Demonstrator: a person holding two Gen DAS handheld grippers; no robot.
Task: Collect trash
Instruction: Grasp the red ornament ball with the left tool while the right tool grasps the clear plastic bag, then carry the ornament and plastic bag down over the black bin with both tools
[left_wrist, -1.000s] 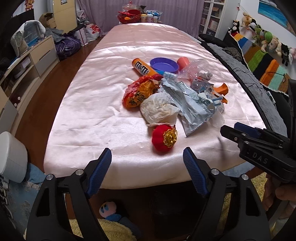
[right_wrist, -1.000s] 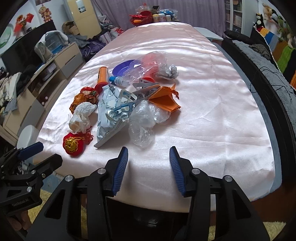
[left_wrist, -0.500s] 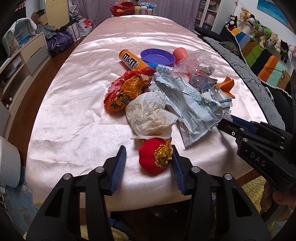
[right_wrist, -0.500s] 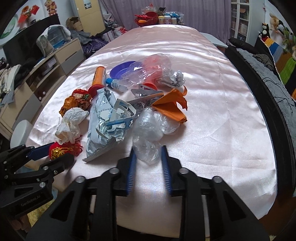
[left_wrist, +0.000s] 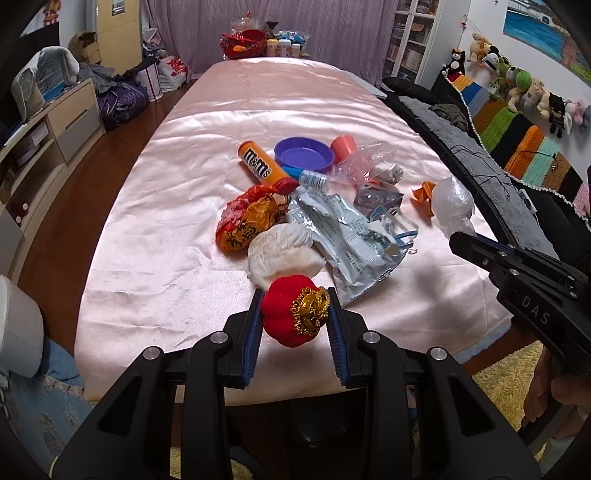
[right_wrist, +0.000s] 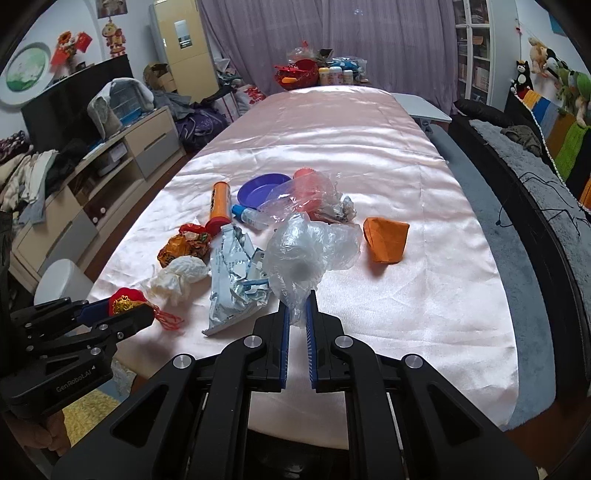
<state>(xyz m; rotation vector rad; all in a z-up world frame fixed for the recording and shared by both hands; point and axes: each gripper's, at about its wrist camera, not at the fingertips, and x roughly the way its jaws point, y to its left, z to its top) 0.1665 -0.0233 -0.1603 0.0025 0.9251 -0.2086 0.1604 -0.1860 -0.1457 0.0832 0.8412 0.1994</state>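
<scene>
Trash is lying in a loose heap on the pink satin desk (left_wrist: 155, 229), toward its near end. Two pieces are off the cloth: the left gripper (left_wrist: 294, 314) is closing its blue-padded fingers (left_wrist: 254, 325) on a red plush ornament (left_wrist: 291, 314) with a gold emblem, which is sitting squarely between the pads, and the right gripper (right_wrist: 296, 325) is pinching the lower end of a crumpled clear plastic bag (right_wrist: 306, 251) with its fingers nearly together, the rest of the bag billowing up above them.

Behind the ornament in the left wrist view, a wad of white tissue (left_wrist: 284, 251) is touching a torn silvery foil wrapper (left_wrist: 351, 236), and a red-and-orange candy wrapper (left_wrist: 251, 218) is lying just beside the tissue. Farther back an orange M&M's tube (left_wrist: 260, 166) is lying on its side next to a purple plastic dish (left_wrist: 303, 153), with a salmon cup (left_wrist: 343, 146) beside the dish and another clear bag (left_wrist: 369, 166) draped near it. A small blue-capped bottle (right_wrist: 248, 216) is resting between the tube and that bag. An orange paper bag (right_wrist: 386, 240) is lying alone to the right of the heap, apart from the rest.

A person's hand (left_wrist: 554, 391) is gripping the handle of the right gripper at the lower right edge of the left wrist view.
</scene>
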